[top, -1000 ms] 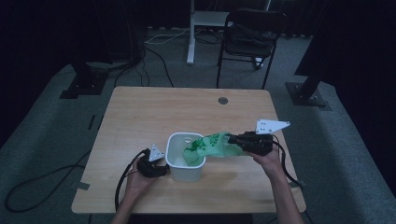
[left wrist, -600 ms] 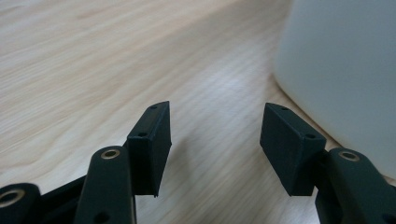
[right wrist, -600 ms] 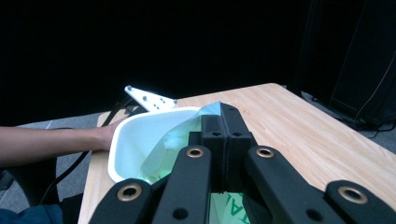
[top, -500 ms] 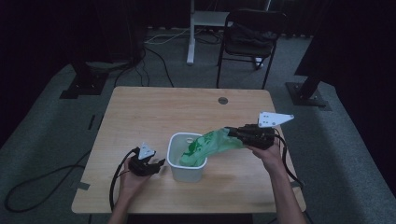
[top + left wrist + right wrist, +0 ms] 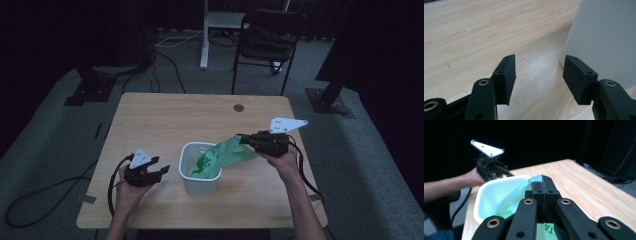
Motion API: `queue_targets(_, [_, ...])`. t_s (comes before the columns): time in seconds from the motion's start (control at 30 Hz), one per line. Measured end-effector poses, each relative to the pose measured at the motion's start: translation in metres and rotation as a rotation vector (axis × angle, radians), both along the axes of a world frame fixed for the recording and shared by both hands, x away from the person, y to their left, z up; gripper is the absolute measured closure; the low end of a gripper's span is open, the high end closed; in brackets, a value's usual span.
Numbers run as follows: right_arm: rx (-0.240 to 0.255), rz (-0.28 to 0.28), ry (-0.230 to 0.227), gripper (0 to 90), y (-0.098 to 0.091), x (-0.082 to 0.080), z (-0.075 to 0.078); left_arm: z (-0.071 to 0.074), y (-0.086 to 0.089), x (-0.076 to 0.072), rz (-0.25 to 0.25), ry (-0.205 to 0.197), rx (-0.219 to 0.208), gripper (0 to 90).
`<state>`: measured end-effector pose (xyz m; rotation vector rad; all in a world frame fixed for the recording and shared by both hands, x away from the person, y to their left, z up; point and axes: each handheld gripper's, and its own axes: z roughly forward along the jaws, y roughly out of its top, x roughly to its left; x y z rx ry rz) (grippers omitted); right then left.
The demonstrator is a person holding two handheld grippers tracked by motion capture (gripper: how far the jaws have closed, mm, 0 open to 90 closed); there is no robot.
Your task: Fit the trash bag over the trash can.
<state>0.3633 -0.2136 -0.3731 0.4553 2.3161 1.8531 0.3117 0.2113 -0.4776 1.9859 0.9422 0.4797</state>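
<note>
Right claw (image 5: 243, 139) was clamped on the green bag (image 5: 220, 157), draped into the white bin (image 5: 200, 176) at frame centre. Left claw (image 5: 161, 171) gaped empty, lower left — bin unbraced, so a tug could tip it or tear the bag.

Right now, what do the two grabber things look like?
Each tool is black, with two flat jaws on arms with brass-coloured pivot rings. The left tool and the right tool both carry a pale three-cornered plate on top, and a black cable trails from each.
</note>
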Motion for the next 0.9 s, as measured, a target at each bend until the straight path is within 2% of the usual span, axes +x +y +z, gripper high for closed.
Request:
queue_targets(0.03, [0.000, 0.000, 0.000, 90.0, 0.000, 0.000, 0.000, 0.000, 0.000, 0.000, 0.000, 0.000, 0.000, 44.1])
queue_targets(0.07, [0.019, 0.016, 0.015, 90.0, 0.001, 0.002, 0.000, 0.009, -0.002, -0.001, -0.017, -0.010, -0.012, 44.1])
queue_targets(0.1, [-0.054, -0.012, -0.012, 90.0, 0.007, 0.002, 0.000, 0.013, -0.003, -0.002, -0.020, -0.018, -0.005, 44.0])
queue_targets(0.13, [-0.004, 0.004, 0.003, 90.0, 0.007, 0.003, 0.000, 0.016, -0.004, -0.004, -0.027, -0.027, -0.008, 43.9])
queue_targets(0.17, [0.002, 0.022, 0.021, 90.0, 0.009, 0.005, 0.000, 0.020, -0.005, -0.005, -0.038, -0.033, -0.014, 43.9])
queue_targets(0.2, [-0.057, 0.006, 0.003, 90.0, 0.014, 0.005, -0.001, 0.024, -0.007, -0.005, -0.045, -0.038, -0.014, 43.8])
queue_targets(0.23, [-0.057, 0.006, 0.003, 90.0, 0.014, 0.005, -0.001, 0.024, -0.007, -0.005, -0.045, -0.038, -0.014, 43.5])
queue_targets(0.27, [-0.071, -0.006, -0.005, 90.0, 0.016, 0.004, -0.001, 0.033, -0.011, -0.008, -0.059, -0.059, -0.005, 43.5])
queue_targets(0.3, [-0.038, 0.005, 0.019, 90.0, 0.018, 0.007, -0.001, 0.036, -0.013, -0.009, -0.067, -0.064, -0.011, 43.1])
queue_targets(0.33, [-0.057, -0.003, 0.014, 90.0, 0.019, 0.007, -0.001, 0.039, -0.015, -0.009, -0.074, -0.067, -0.010, 42.9])
queue_targets(0.4, [-0.043, -0.002, 0.027, 90.0, 0.020, 0.008, -0.002, 0.045, -0.018, -0.011, -0.088, -0.079, -0.007, 42.7])
queue_targets(0.47, [-0.050, -0.012, 0.027, 90.0, 0.020, 0.009, -0.002, 0.051, -0.023, -0.012, -0.104, -0.085, -0.007, 42.5])
queue_targets(0.53, [-0.027, -0.020, 0.038, 90.0, 0.019, 0.010, -0.001, 0.057, -0.028, -0.013, -0.117, -0.097, -0.003, 42.3])
queue_targets(0.63, [-0.037, -0.023, 0.049, 90.0, 0.020, 0.011, -0.002, 0.064, -0.037, -0.013, -0.134, -0.112, 0.002, 42.1])
queue_targets(0.7, [-0.031, -0.025, 0.053, 90.0, 0.021, 0.011, -0.003, 0.068, -0.042, -0.013, -0.151, -0.116, -0.011, 41.4])
queue_targets(0.8, [-0.035, -0.025, 0.059, 90.0, 0.023, 0.011, -0.005, 0.072, -0.051, -0.013, -0.170, -0.127, 0.001, 41.0])
queue_targets(0.9, [-0.034, -0.025, 0.069, 90.0, 0.024, 0.012, -0.006, 0.076, -0.059, -0.013, -0.189, -0.132, -0.005, 40.9])
